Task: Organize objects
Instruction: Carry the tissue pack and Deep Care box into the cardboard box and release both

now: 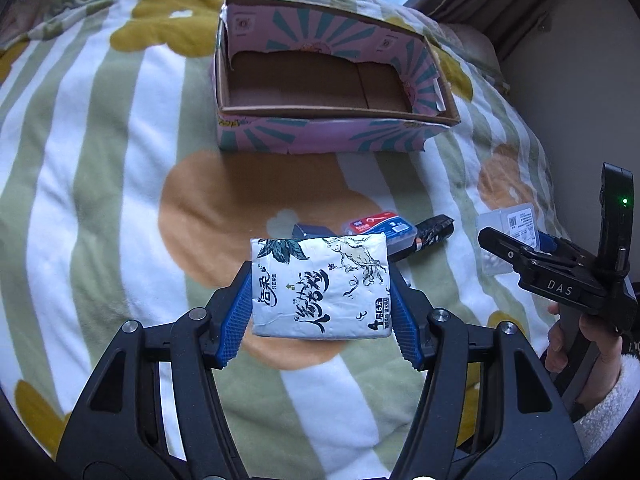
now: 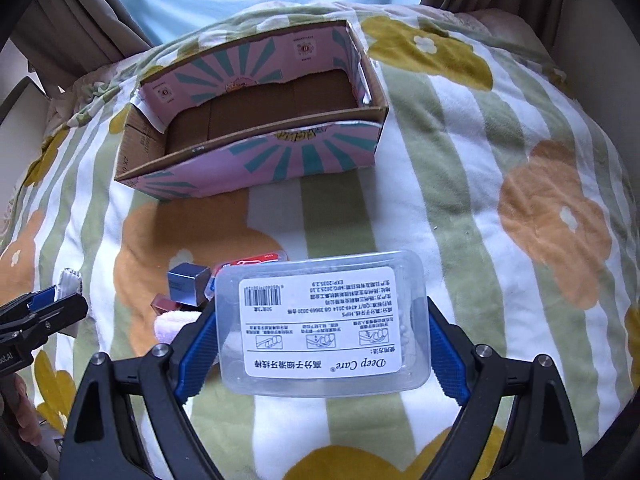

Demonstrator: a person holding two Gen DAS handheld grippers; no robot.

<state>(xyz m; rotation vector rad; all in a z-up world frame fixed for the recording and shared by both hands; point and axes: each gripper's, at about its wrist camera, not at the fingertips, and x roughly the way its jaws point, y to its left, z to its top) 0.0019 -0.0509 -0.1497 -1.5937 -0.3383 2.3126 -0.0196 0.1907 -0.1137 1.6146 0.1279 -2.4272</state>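
Note:
My left gripper (image 1: 320, 300) is shut on a white tissue pack (image 1: 320, 286) with black ink drawings, held above the blanket. My right gripper (image 2: 320, 344) is shut on a clear plastic floss box (image 2: 322, 324) with a white label, its blue pads pressing both sides. An open cardboard box (image 1: 332, 120) (image 2: 256, 148) with a pink and teal sunburst print lies empty farther back on the bed. In the left wrist view the right gripper (image 1: 512, 256) shows at the right edge, held by a hand in a white fuzzy sleeve, with the floss box (image 1: 508, 224) in it.
On the blanket (image 1: 100, 160) lie a red and blue flat case (image 1: 380, 228), a dark wrapper (image 1: 436, 232), a small dark grey box (image 2: 188, 288) and a reddish piece (image 2: 166, 303). Curtains (image 2: 80, 28) hang behind the bed. The left gripper (image 2: 40, 312) shows at the right wrist view's left edge.

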